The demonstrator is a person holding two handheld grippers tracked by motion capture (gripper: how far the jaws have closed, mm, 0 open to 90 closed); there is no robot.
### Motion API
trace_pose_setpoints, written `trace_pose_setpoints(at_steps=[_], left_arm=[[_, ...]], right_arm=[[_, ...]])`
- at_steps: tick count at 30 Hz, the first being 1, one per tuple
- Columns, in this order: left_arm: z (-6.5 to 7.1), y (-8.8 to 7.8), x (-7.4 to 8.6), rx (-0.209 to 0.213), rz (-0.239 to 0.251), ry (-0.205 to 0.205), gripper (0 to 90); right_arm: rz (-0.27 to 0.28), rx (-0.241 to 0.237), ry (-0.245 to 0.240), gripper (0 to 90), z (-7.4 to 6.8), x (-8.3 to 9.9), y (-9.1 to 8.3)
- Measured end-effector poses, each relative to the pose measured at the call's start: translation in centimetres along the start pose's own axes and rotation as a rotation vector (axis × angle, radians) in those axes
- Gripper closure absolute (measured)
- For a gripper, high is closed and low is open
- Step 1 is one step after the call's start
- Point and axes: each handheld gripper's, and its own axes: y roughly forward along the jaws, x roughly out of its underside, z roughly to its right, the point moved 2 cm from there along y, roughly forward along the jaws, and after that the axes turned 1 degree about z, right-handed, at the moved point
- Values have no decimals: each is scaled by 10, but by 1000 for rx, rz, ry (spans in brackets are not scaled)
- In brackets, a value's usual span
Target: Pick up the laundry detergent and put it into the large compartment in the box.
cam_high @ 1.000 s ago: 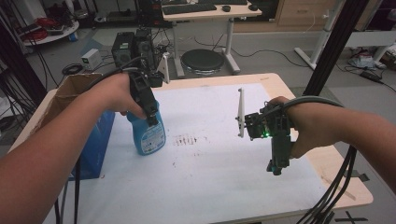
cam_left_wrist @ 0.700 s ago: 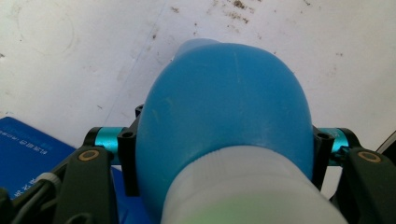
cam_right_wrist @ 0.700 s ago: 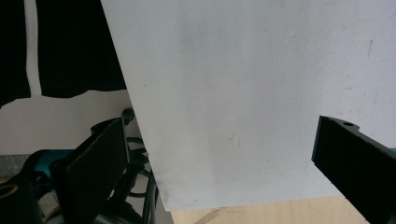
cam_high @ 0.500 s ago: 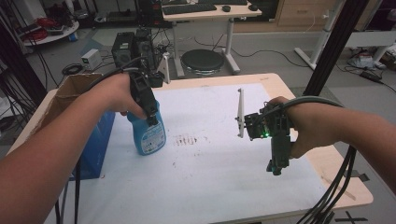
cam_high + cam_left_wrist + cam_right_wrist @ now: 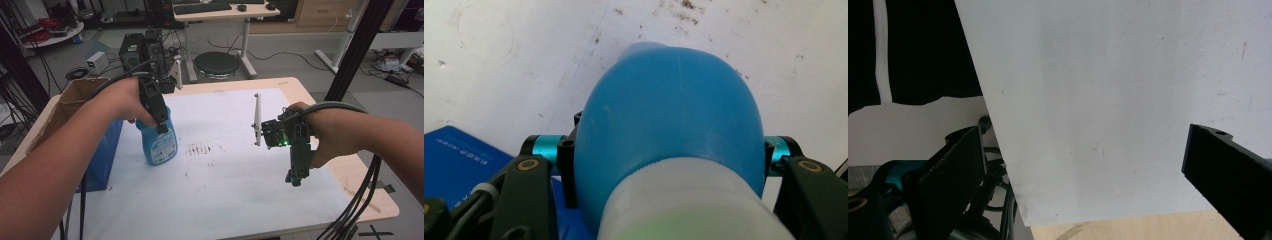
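A blue spray bottle (image 5: 159, 142) stands upright on the white mat (image 5: 215, 190), left of centre. My left gripper (image 5: 152, 102) is shut on its upper part; in the left gripper view the bottle (image 5: 669, 125) sits between both jaws, its white cap nearest the camera. My right gripper (image 5: 272, 134) hovers over the right of the mat and holds a thin white board (image 5: 257, 119) upright, edge-on to the high view. The same board (image 5: 1108, 100) spans the gap between the jaws in the right gripper view. Brown smears (image 5: 200, 149) mark the mat between the bottle and the board.
An open cardboard box (image 5: 65, 102) stands at the table's left edge with a blue box (image 5: 102, 155) leaning by it. Bare wood table (image 5: 360, 175) shows right of the mat. Cables (image 5: 365, 200) trail off the right forearm. A stool and desks stand beyond the table.
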Motion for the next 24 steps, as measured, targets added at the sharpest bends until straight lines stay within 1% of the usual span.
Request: trace_pose_setpoints(at_steps=[2, 3, 5, 7, 8, 10, 11, 13, 15, 16, 18, 19, 20, 22, 23, 24], left_arm=[[-1, 0, 1, 6, 7, -4, 393], [-2, -1, 1, 12, 11, 15, 393], [-2, -1, 2, 16, 7, 24, 393], [-2, -2, 3, 22, 6, 22, 393], [-1, -4, 4, 29, 6, 15, 393], [1, -8, 5, 39, 4, 20, 393], [2, -12, 5, 38, -2, 29, 393], [4, -21, 6, 32, -2, 30, 393], [6, -32, 6, 20, -5, 36, 393], [8, -37, 7, 12, -4, 38, 392], [9, -49, 7, 2, -7, 46, 392], [10, -55, 7, 1, -5, 43, 392], [10, -61, 8, -1, -4, 50, 392], [10, -73, 8, 1, 0, 50, 392], [10, -78, 9, 2, 4, 47, 392], [10, -84, 9, -2, 9, 39, 392]], right_arm=[[1, -1, -2, 28, 0, 0, 0], [2, 1, -4, 28, 0, 0, 0], [4, -1, -2, 28, -1, 0, 0], [6, -2, 2, 28, -1, 0, 1], [3, -1, -12, 28, 0, 1, 1], [7, -1, 3, 28, -1, 2, 0], [8, 3, -2, 28, -1, 2, 0], [7, 1, -4, 28, 0, 3, 0], [7, -1, -10, 28, 0, 2, 1], [6, 0, 3, 28, -1, 2, 0], [9, 3, -13, 28, 0, 1, 0], [11, 5, -9, 28, 0, 0, 1], [11, 3, -12, 28, 1, -1, 0], [13, 8, -27, 28, 2, -3, 0], [19, 6, -17, 28, 1, -4, 0], [18, 3, -18, 28, 1, -5, 0]])
